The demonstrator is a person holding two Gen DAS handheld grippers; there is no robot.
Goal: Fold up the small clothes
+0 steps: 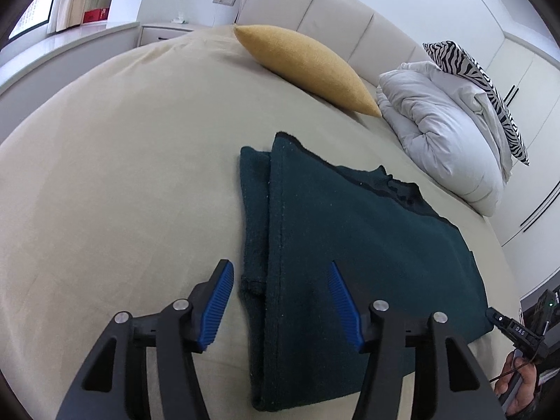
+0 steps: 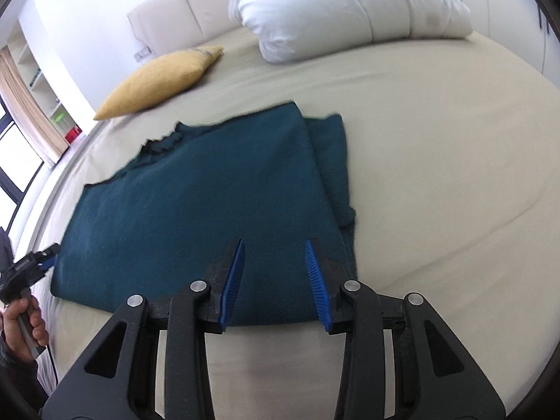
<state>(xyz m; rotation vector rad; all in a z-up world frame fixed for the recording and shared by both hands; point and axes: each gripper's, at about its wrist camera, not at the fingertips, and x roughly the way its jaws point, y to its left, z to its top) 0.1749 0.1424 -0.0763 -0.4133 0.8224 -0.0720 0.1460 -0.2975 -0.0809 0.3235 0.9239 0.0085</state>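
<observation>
Both grippers hover with jaws spread, gripping nothing: the left gripper [image 1: 280,301] straddles the folded edge of the dark teal sweater [image 1: 350,245], the right gripper [image 2: 274,280] over its near hem; it lies flat on the beige bed [image 1: 122,175], mustard cushion [image 1: 308,66] beyond

The right wrist view is smeared by motion, so the far edge and ragged neckline of the dark green garment [image 2: 196,192] lose their outline. Under its folded top layer, a narrower strip pokes out along one side; how much cloth lies hidden beneath cannot be told.

Beside the garment's corner, the right tool [image 1: 493,315] shows only a dark tip in the left wrist view, its fingers cut off by the picture's edge. The left tool [image 2: 49,255], at the garment's opposite corner, is small and blurred; whether its jaws are apart is unclear there.

Beyond the garment, the zebra-print pillow [image 1: 490,94] is partly buried behind the white duvet [image 1: 444,133].
</observation>
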